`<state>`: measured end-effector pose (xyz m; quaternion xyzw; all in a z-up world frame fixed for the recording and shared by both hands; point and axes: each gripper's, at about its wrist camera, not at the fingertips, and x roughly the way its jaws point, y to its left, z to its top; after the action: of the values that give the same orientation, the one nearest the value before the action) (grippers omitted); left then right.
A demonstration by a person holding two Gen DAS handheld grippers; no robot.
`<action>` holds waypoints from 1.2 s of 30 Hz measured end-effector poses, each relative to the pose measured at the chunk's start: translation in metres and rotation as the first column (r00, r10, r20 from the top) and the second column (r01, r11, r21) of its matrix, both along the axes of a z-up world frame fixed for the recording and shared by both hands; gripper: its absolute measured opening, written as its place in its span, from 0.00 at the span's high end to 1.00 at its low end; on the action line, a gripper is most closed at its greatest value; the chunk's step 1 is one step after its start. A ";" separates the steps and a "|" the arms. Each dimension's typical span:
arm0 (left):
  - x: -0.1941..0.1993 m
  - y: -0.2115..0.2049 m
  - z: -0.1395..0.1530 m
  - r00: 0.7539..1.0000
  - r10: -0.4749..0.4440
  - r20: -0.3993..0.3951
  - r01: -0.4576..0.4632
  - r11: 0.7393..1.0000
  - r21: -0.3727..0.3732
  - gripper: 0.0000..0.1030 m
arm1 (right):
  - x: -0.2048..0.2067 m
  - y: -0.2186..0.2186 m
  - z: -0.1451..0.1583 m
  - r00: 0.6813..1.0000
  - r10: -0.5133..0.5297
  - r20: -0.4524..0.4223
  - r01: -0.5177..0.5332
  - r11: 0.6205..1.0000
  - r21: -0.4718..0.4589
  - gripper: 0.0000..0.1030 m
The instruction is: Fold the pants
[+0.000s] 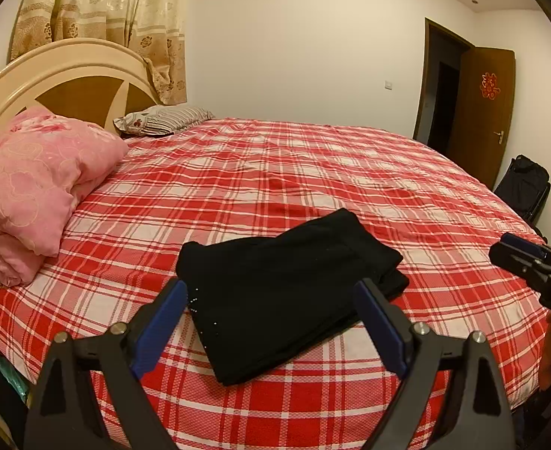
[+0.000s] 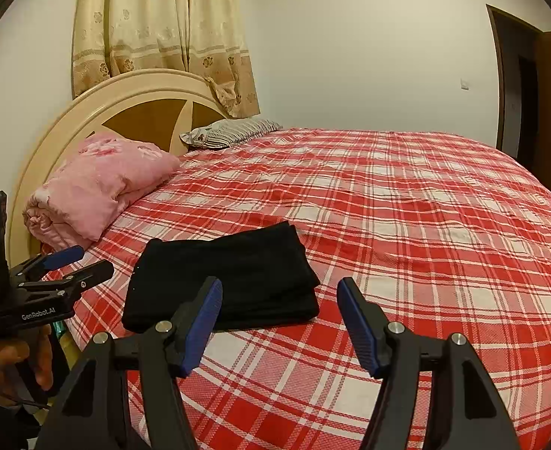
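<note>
The black pants [image 1: 290, 292] lie folded into a thick rectangle on the red plaid bed sheet [image 1: 313, 172], near its front edge. My left gripper [image 1: 271, 285] is open, its blue pads framing the bundle from the near side with nothing pinched between them. In the right wrist view the pants [image 2: 223, 281] sit ahead and to the left of my right gripper [image 2: 280, 283], which is open and empty over the sheet [image 2: 425, 225]. The left gripper [image 2: 92, 258] shows at the left edge, held by a hand [image 2: 13, 360]. The right gripper [image 1: 502, 247] pokes in from the right edge.
A folded pink quilt [image 1: 39, 180] and a striped pillow [image 1: 166, 120] lie by the round headboard [image 1: 69, 75] at the left. A brown door [image 1: 481, 112] stands open at the far right, with a black bag [image 1: 523, 183] below it. Curtains [image 2: 163, 37] hang behind the headboard.
</note>
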<state>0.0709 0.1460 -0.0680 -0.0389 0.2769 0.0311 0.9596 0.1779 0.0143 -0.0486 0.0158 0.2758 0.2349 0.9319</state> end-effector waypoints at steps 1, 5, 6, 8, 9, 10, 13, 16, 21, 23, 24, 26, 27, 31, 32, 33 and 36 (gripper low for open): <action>0.000 0.000 0.000 1.000 -0.001 0.000 0.001 1.000 -0.001 0.10 | -0.001 -0.001 0.000 1.000 -0.001 0.001 0.001 1.000 0.001 0.36; 0.000 -0.002 0.000 1.000 -0.007 -0.001 0.007 1.000 -0.002 0.09 | -0.002 -0.002 0.001 1.000 0.000 0.003 0.000 1.000 0.004 0.36; 0.000 -0.002 0.000 1.000 -0.009 0.000 0.009 1.000 -0.001 0.09 | -0.003 -0.002 0.001 1.000 0.001 0.004 -0.001 1.000 0.003 0.36; -0.001 -0.003 0.001 1.000 -0.010 0.001 0.010 1.000 0.001 0.09 | -0.004 -0.001 0.001 1.000 0.001 0.004 -0.001 1.000 0.002 0.36; -0.001 -0.003 0.001 1.000 -0.014 0.004 0.014 1.000 0.000 0.09 | -0.004 -0.002 0.001 1.000 0.001 0.005 -0.001 1.000 0.002 0.36; -0.001 -0.004 0.001 1.000 -0.014 0.005 0.014 1.000 0.002 0.09 | -0.004 -0.001 0.001 1.000 0.001 0.004 -0.001 1.000 0.002 0.36; -0.002 -0.004 0.003 1.000 0.001 0.012 -0.001 1.000 0.014 0.01 | -0.004 -0.001 0.001 1.000 0.000 0.005 0.000 1.000 0.003 0.36; -0.001 -0.003 0.005 1.000 0.002 0.016 -0.002 1.000 0.016 0.01 | -0.006 -0.001 0.000 1.000 0.004 0.006 -0.004 1.000 0.002 0.36; -0.004 -0.003 0.010 0.999 0.016 0.045 -0.017 1.000 0.026 0.00 | -0.010 -0.001 -0.001 1.000 0.004 0.015 -0.004 1.000 -0.003 0.36; -0.005 -0.002 0.012 0.998 0.024 0.058 -0.025 0.999 0.021 0.00 | -0.012 0.000 0.000 1.000 0.004 0.022 -0.004 1.000 -0.007 0.36; -0.005 -0.001 0.012 0.998 0.022 0.059 -0.023 1.000 0.015 0.00 | -0.012 0.000 0.000 1.000 0.005 0.024 -0.004 1.000 -0.009 0.36; -0.003 0.000 0.010 0.999 0.026 0.044 -0.027 1.000 0.005 0.00 | -0.013 0.000 0.000 1.000 0.007 0.025 -0.006 1.000 -0.012 0.36; -0.002 0.000 0.009 0.999 0.029 0.036 -0.029 1.000 0.003 0.00 | -0.013 0.001 -0.001 1.000 0.007 0.022 -0.007 1.000 -0.014 0.36; 0.002 0.001 0.003 1.000 0.028 0.010 -0.028 1.000 -0.014 0.00 | -0.013 0.002 -0.002 1.000 0.011 0.017 -0.011 1.000 -0.017 0.36; 0.003 0.001 0.001 1.000 0.024 0.004 -0.024 1.000 -0.014 0.00 | -0.013 0.002 -0.003 1.000 0.012 0.014 -0.012 1.000 -0.019 0.36; 0.003 0.001 0.000 1.000 0.021 -0.003 -0.021 1.000 -0.015 0.00 | -0.013 0.003 -0.003 1.000 0.014 0.012 -0.014 1.000 -0.019 0.36; 0.002 -0.002 -0.002 1.000 0.014 0.004 -0.014 1.000 0.000 0.00 | -0.013 0.003 -0.005 1.000 0.017 0.008 -0.017 1.000 -0.019 0.36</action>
<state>0.0734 0.1437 -0.0704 -0.0410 0.2749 0.0375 0.9599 0.1652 0.0174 -0.0534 0.0037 0.2743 0.2401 0.9312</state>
